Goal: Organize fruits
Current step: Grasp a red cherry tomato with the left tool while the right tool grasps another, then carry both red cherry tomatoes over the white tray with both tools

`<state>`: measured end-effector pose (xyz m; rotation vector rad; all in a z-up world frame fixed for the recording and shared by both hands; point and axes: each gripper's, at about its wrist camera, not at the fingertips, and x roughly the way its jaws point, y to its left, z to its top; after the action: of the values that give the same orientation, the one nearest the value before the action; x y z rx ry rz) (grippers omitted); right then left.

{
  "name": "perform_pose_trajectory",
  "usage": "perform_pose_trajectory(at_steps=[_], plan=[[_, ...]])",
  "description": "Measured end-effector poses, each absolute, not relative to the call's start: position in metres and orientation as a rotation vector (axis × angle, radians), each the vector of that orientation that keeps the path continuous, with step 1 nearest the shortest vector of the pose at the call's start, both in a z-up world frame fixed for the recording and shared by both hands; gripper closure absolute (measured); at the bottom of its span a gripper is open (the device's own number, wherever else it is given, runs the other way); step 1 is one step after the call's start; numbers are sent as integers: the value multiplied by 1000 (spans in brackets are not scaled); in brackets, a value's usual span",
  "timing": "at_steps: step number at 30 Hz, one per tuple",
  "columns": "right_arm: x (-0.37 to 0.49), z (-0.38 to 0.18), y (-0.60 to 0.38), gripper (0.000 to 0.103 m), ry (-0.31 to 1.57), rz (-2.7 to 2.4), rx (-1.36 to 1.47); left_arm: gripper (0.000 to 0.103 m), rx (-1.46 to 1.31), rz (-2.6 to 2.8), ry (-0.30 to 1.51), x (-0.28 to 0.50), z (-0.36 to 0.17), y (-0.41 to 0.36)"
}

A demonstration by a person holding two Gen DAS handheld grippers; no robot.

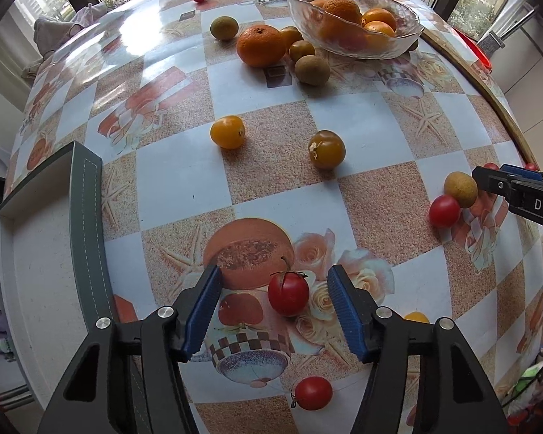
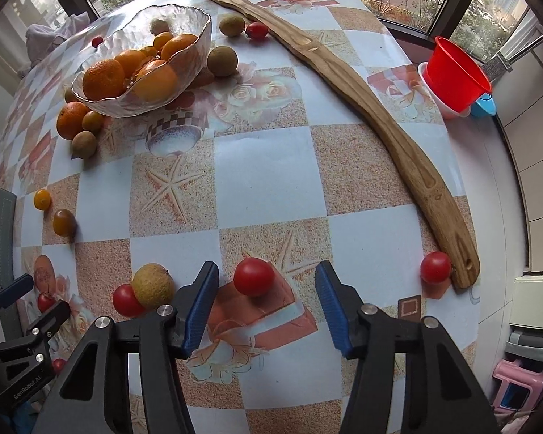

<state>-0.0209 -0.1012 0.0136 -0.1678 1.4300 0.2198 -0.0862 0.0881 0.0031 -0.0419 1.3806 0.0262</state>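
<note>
My left gripper (image 1: 274, 291) is open, its blue pads on either side of a red cherry tomato (image 1: 288, 293) on the table. My right gripper (image 2: 267, 287) is open around another red tomato (image 2: 253, 276). A glass bowl (image 1: 409, 21) with oranges stands at the back; it also shows in the right wrist view (image 2: 199, 25). Loose on the table are an orange (image 1: 260, 45), yellow tomatoes (image 1: 227, 132), brown longans (image 1: 312, 70) and red tomatoes (image 1: 313, 393). A longan (image 2: 152, 285) and a red tomato (image 2: 126, 300) lie left of my right gripper.
A grey-rimmed white tray (image 1: 87, 195) lies at the table's left edge. A long curved wooden board (image 2: 380, 115) runs along the right side, with a red tomato (image 2: 435, 267) at its near end. Stacked red and blue plastic cups (image 2: 456, 79) stand at the far right.
</note>
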Motion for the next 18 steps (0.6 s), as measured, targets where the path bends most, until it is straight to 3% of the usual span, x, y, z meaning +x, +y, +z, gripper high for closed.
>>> perform_pose_trajectory(at_steps=[4,5,18], plan=[[-18,17,-98,81,1439,232,-164,77,-29,-13,1371,-89,10,81],[-22,20,-95,81,1445,229,-152,81,-26,-21,1374,-88,10,80],[-42,58,-94,80,1477,294,24,81,-161,-82,1356,-98,42,109]])
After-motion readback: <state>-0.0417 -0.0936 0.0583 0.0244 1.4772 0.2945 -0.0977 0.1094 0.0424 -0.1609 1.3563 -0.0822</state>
